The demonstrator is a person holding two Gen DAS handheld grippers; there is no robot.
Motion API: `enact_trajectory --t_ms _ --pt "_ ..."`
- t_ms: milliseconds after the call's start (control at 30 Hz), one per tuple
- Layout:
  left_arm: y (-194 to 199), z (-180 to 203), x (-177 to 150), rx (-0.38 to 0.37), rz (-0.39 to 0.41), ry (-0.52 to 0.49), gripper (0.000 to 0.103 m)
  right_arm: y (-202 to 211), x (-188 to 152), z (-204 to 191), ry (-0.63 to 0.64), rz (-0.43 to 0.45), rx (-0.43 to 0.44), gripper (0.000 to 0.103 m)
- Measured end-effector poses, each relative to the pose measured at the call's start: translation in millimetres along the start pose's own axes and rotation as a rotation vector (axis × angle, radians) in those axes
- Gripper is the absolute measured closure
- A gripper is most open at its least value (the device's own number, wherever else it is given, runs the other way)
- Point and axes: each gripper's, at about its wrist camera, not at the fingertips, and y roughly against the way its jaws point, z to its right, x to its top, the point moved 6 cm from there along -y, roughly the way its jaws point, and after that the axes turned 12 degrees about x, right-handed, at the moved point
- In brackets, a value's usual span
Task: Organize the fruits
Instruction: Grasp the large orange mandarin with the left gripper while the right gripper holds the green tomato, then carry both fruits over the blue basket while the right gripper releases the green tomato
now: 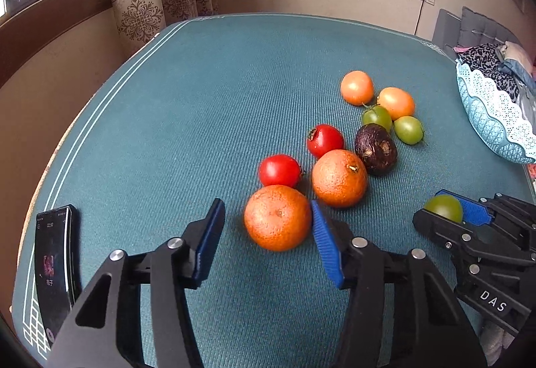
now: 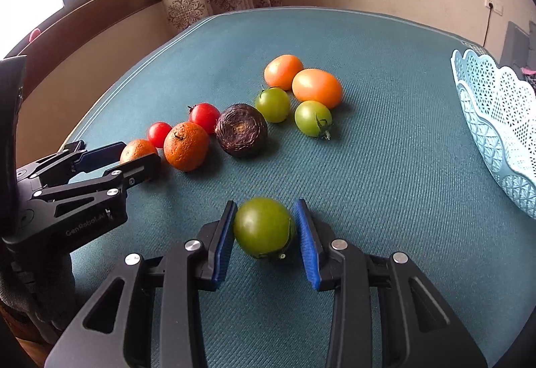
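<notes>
My left gripper is open around a rough orange mandarin on the teal mat; its right pad touches the fruit, its left pad stands apart. My right gripper is shut on a green tomato, which also shows in the left wrist view. A second mandarin, two red tomatoes, a dark purple fruit, two green tomatoes and two orange tomatoes lie in a cluster beyond.
A light blue lace-edged basket stands at the mat's right edge. A black phone lies at the mat's near left corner. Curtains, a window and a wall stand behind the table.
</notes>
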Motion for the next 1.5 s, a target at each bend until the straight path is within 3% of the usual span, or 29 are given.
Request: enact_trajectory --t_ms 100,600,867,1100,1333,1500 --pt "1.3 1.4 -0.1 -0.023 0.005 -0.002 0.063 2.4 -0.7 -1.0 -0.015 0.005 0.009 0.07" --pt "25.1 0.3 -2.3 -0.004 0.045 0.008 0.063 40.3 2.9 19.3 -0.076 0.102 0.006 0.07" --pt "24.1 -3.2 -13.9 0.006 0.018 0.006 0.063 40.7 6.2 24.2 -0.097 0.103 0.003 0.07" --pt "38.9 -2.0 -7.4 -0.001 0.051 0.01 0.063 53.6 10.5 26.7 -0.109 0.143 -0.01 0.07" --pt "62.2 13.7 11.5 -0.031 0.116 -0.007 0.063 96.4 22.5 50.1 -0.154 0.261 -0.077 0.07" --pt "69.3 30.4 25.0 -0.048 0.14 -0.03 0.063 138.9 27.2 88.5 -0.203 0.366 -0.224 0.07"
